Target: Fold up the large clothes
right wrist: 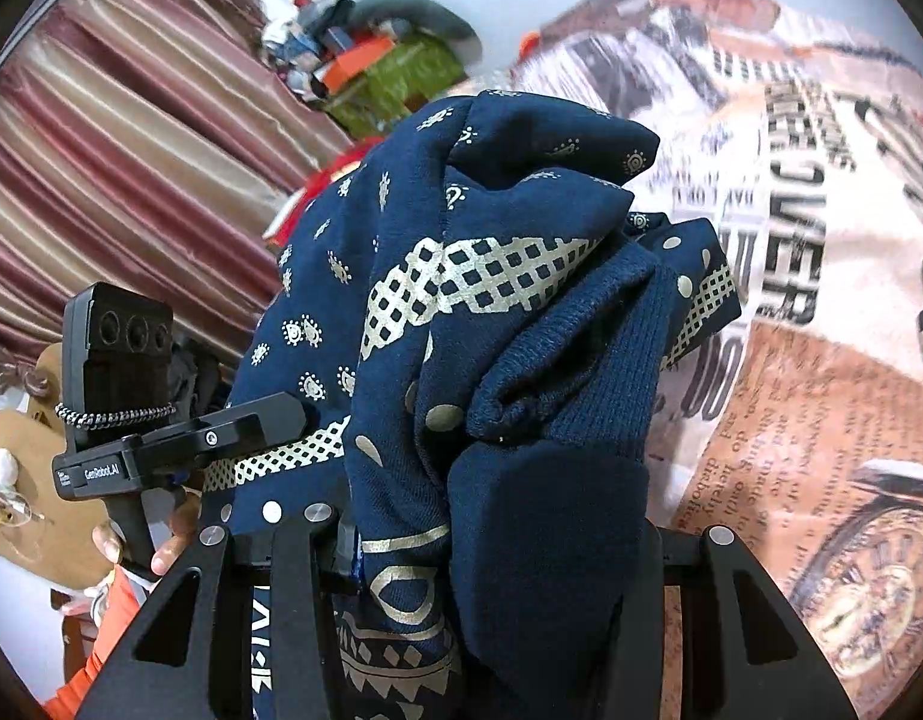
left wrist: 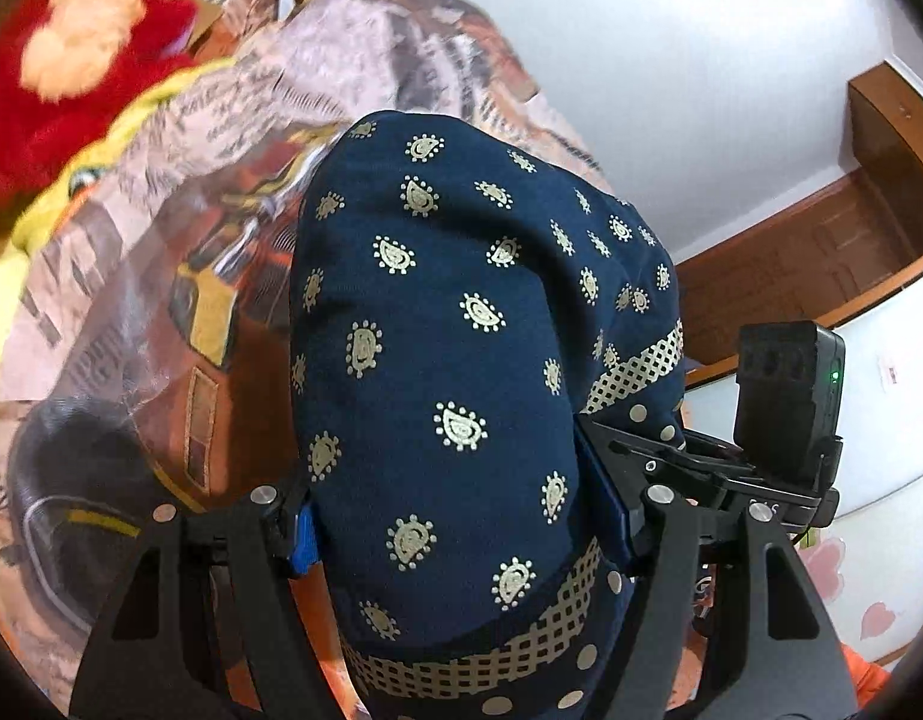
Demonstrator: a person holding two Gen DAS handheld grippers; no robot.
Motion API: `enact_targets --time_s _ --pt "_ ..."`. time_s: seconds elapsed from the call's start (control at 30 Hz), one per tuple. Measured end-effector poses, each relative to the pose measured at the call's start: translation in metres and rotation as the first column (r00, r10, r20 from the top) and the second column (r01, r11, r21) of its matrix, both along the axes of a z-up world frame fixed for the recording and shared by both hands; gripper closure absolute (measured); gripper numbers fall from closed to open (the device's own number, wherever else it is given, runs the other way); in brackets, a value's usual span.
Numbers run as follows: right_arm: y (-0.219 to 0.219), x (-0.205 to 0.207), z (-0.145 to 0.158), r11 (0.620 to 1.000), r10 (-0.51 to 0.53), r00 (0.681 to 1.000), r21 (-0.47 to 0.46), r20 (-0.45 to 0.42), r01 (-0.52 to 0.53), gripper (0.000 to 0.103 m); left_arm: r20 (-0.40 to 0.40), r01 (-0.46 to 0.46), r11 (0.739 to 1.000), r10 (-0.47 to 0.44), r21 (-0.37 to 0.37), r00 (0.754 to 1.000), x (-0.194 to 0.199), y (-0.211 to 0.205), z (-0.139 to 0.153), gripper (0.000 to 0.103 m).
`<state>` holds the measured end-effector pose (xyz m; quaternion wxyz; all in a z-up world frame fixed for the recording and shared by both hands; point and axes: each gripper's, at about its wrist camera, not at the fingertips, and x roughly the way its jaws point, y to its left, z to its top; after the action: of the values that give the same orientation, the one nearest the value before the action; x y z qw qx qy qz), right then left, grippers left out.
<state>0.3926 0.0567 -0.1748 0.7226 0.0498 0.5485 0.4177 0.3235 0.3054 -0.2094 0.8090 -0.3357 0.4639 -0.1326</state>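
Both the left gripper and the right gripper have their jaws clenched on a thick bundle of navy cotton garment with gold paisley print, carried above the newspaper-print bedspread (a bed, apparently). This looks like the carrying stage of a fold; next, lowering it flat calls for both hands descending evenly.

Left claw and right claw — both clamped, angled downward.
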Motion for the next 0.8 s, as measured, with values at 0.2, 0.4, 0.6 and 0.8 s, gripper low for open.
enact_targets --time_s 0.2,0.4,0.6,0.8 --pt "0.004 0.019 -0.047 0.998 -0.01 0.997 -0.057 -0.077 0.005 0.059 -0.076 0.008 1.0 -0.01 -0.023 0.997 0.014 0.001 -0.044 0.033" --pt "0.004 0.023 -0.069 0.996 -0.006 0.996 -0.087 -0.091 -0.002 0.059 -0.097 0.031 1.0 -0.031 0.001 0.995 0.015 0.0 -0.065 0.033" --pt "0.01 0.015 -0.069 0.991 0.006 0.999 -0.134 -0.042 -0.012 0.051 -0.128 0.025 0.997 -0.016 0.073 0.992 0.013 -0.005 -0.064 0.031" --pt "0.01 0.0 -0.06 0.979 0.034 0.999 -0.202 0.034 -0.026 0.045 -0.13 0.012 0.979 0.015 0.205 0.991 0.004 -0.014 -0.045 0.03"
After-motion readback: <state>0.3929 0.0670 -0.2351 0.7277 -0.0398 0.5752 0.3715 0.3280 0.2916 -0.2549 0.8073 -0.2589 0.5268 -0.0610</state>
